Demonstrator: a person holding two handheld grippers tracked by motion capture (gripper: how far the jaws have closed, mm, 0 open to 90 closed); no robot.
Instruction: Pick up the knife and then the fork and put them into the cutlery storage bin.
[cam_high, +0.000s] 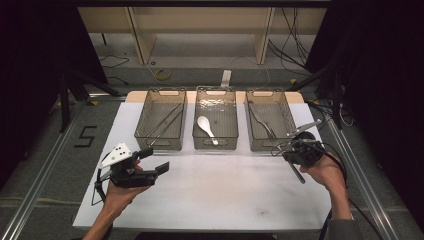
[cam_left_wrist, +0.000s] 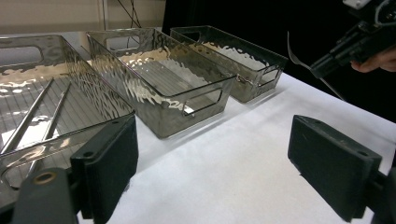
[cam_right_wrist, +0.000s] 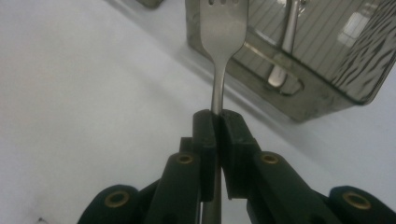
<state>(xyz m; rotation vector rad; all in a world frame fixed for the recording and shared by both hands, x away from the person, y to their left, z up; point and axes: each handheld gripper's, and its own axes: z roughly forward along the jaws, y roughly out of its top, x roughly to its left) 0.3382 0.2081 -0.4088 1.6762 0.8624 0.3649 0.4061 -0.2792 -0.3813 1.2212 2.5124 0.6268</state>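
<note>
My right gripper (cam_right_wrist: 218, 116) is shut on the neck of a metal fork (cam_right_wrist: 224, 28), whose tines point toward the near wall of the right-hand clear bin (cam_right_wrist: 299, 100). In the high view this gripper (cam_high: 291, 154) hovers just off the front right corner of that bin (cam_high: 260, 146), with the fork's handle (cam_high: 297, 173) sticking out below the hand. Another metal utensil (cam_right_wrist: 285, 46) lies inside that bin. My left gripper (cam_high: 155, 161) stands open over the white table at the front left, with nothing between its jaws (cam_left_wrist: 219, 163).
Three clear bins stand in a row at the back of the white table (cam_high: 215, 195). The left bin (cam_high: 160, 146) holds long metal sticks (cam_high: 165, 122), and the middle bin (cam_high: 215, 146) holds a white spoon (cam_high: 205, 126). Dark floor and metal rails surround the table.
</note>
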